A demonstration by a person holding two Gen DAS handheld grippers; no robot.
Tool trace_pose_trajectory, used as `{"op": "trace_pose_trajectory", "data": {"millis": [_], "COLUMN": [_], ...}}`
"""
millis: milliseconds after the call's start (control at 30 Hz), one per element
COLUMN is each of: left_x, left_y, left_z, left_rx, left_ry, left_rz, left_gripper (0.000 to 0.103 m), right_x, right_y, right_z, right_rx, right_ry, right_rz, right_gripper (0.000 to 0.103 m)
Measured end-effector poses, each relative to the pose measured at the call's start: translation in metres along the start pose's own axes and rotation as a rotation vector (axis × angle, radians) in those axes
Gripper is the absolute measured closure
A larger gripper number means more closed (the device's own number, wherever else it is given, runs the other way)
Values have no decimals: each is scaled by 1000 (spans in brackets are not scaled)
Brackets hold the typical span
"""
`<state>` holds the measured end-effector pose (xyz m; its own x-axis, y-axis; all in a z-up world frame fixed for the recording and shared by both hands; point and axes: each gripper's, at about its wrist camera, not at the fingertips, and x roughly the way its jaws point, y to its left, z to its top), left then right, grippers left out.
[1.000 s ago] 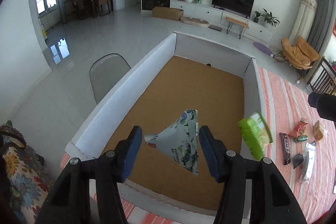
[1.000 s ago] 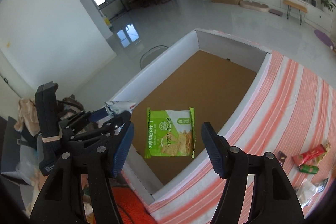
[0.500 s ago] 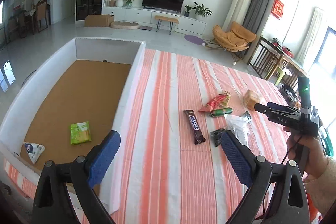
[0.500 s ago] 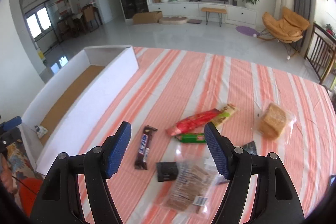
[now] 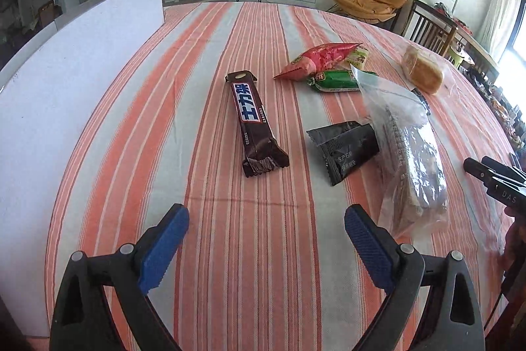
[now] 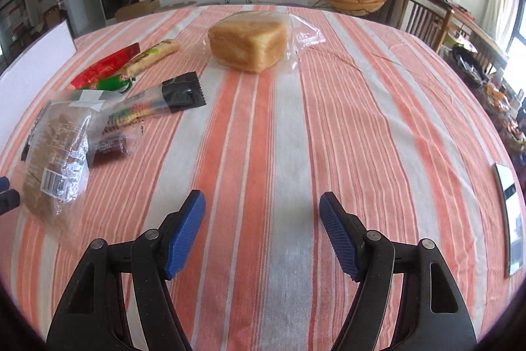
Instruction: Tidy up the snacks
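With both the left tongs (image 5: pixel 264 244) and right tongs (image 6: pixel 263 234) spread and empty, grip the light, stiff chocolate bar (image 5: pixel 253 122), lying mid-desk near the box wall (image 5: pixel 75 61), across its narrow width.

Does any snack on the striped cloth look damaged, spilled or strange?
Nothing looks damaged or spilled. The chocolate bar, black packet, bagged bread and the other snacks lie loosely scattered, wrappers closed as far as visible.
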<state>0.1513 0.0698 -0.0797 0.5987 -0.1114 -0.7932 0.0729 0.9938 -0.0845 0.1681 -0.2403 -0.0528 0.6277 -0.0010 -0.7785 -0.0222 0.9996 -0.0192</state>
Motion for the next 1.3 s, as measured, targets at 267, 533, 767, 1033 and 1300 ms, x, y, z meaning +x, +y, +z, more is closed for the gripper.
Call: {"op": "trace_pose_trajectory", "data": {"millis": [267,533,767,1033,1300], "left_x": [15,17,17,17,17], "left_y": [-8,-9,-9,-8,-8], "left_z": [16,16,16,16,16], "left_rx": [62,61,60,60,59], "left_ry": [22,20,20,20,20], "left_rz": [59,58,58,57,57], "left_gripper": [0,0,0,0,0], "right_x": [12,13,12,13,12], "right_y": [0,-2,-2,-2,-2], "right_z": [5,4,5,4,4], "right_rx": [19,24,24,26,26], "right_ry": [20,24,24,25,25], "right_rz": [18,12,12,14,13], "right_gripper": [14,11,11,10,10]}}
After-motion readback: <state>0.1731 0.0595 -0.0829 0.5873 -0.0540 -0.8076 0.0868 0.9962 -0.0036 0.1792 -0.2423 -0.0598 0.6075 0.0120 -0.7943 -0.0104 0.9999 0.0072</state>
